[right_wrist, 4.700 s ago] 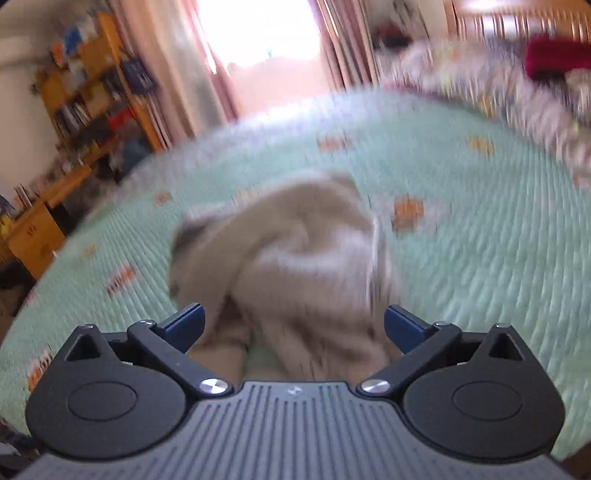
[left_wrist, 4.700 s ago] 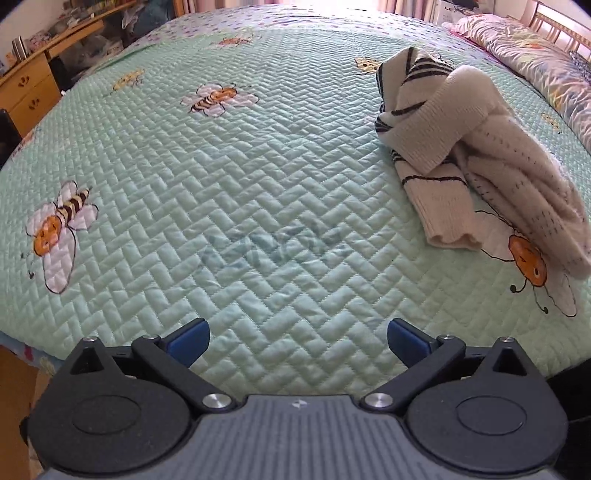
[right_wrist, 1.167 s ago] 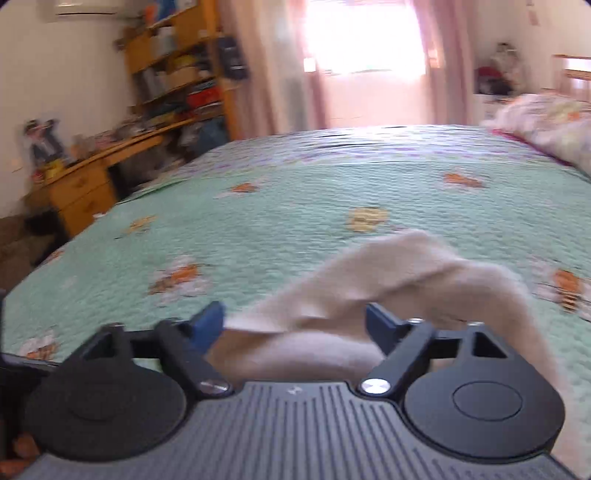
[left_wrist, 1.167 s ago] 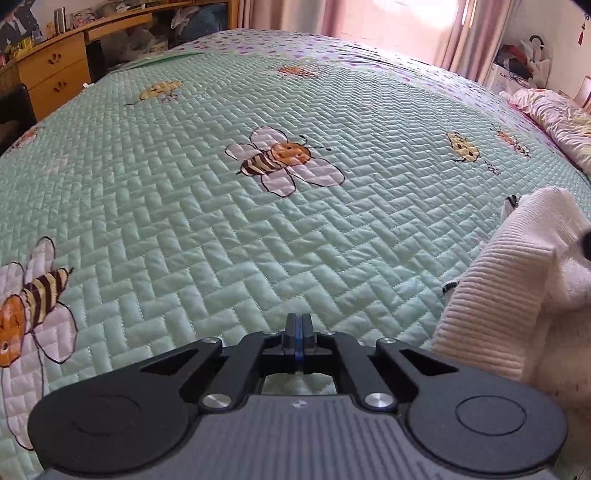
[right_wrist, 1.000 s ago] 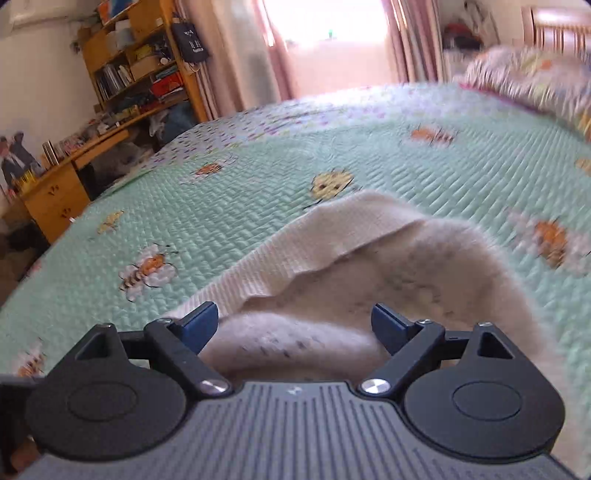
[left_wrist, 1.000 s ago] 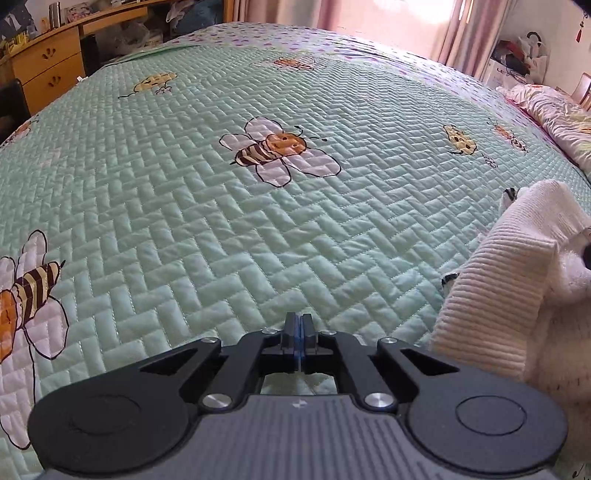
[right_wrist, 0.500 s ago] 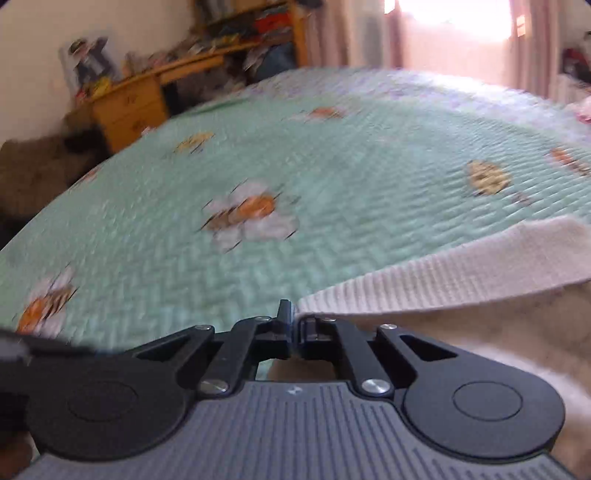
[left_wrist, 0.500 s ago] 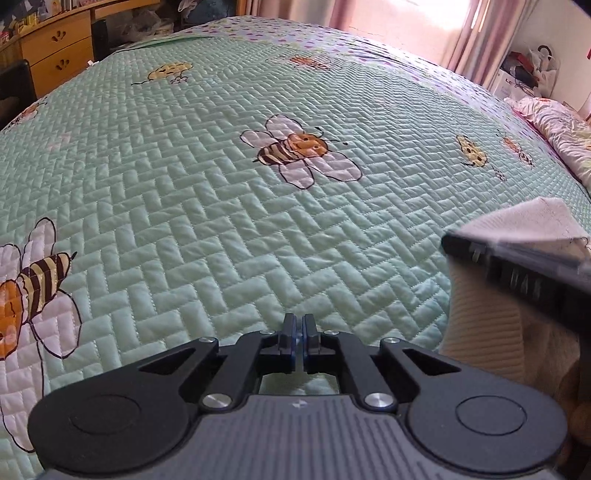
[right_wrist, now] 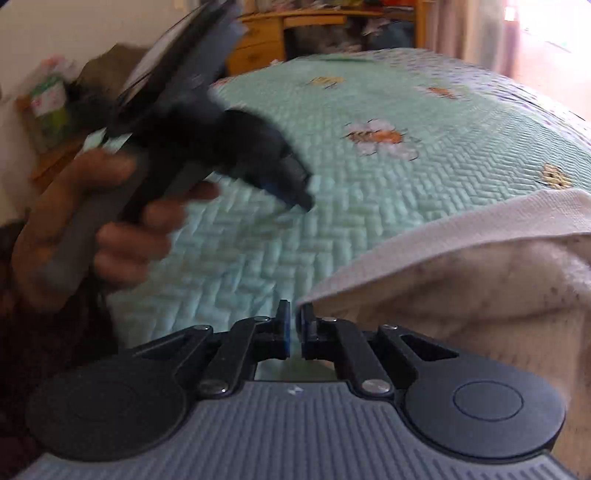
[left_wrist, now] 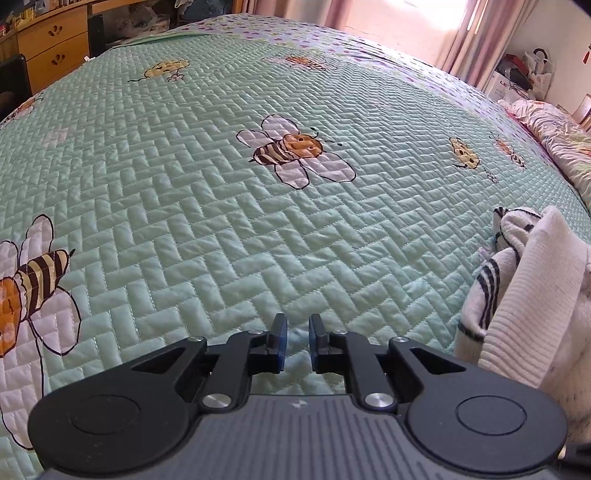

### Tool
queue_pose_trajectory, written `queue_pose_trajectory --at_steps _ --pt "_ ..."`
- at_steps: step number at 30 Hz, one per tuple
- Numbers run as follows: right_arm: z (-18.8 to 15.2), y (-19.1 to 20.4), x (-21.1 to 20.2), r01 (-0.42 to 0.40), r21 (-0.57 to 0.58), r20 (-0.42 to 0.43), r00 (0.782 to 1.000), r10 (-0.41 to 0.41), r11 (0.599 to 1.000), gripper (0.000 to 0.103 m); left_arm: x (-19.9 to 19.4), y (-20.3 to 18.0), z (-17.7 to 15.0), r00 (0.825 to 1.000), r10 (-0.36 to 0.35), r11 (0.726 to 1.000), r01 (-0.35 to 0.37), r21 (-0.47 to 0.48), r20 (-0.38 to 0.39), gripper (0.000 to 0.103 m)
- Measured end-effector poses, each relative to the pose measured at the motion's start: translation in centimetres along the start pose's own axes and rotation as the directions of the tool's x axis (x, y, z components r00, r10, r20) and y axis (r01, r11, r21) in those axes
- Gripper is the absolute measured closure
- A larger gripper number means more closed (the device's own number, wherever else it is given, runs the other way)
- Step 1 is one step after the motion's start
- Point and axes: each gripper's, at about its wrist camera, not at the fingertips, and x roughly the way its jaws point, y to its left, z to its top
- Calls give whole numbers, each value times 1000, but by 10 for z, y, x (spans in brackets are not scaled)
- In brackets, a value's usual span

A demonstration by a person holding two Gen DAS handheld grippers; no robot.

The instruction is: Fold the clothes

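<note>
A cream knitted sweater [left_wrist: 528,295] with a black-striped part [left_wrist: 491,273] lies bunched at the right of the left wrist view, on the green bee-print bedspread [left_wrist: 221,221]. My left gripper [left_wrist: 297,332] hovers over bare quilt left of it, its jaws opening with nothing between them. In the right wrist view the sweater [right_wrist: 480,295] fills the right side, and the corner of its ribbed hem [right_wrist: 443,229] rests at the tip of my right gripper [right_wrist: 295,321]. Those jaws are opening and a thin gap shows. A hand [right_wrist: 92,229] holds the blurred left gripper [right_wrist: 295,188] at upper left.
A wooden desk with drawers [left_wrist: 55,40] stands beyond the bed's far left corner. Pink curtains [left_wrist: 480,33] hang at the back, bags [left_wrist: 524,70] sit by them, and floral bedding [left_wrist: 554,129] lies along the right edge.
The right gripper went from wide open around the sweater to closed on its hem, then swung left with it and now shows a thin gap. The left jaws went from shut to slightly apart.
</note>
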Motion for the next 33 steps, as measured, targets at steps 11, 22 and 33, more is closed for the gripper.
queue_pose_trajectory --at_steps 11,22,33 --pt "3 -83 -56 165 374 294 912 -285 913 39 3 1 0 1000 -13 1000 13 -7 -10 80" --pt "44 -125 39 424 432 75 863 -500 796 21 7 6 2 999 -26 999 25 -24 -21 77" --pt "31 -54 36 260 158 125 952 -281 953 20 4 4 2 1000 -19 1000 19 -23 -18 72"
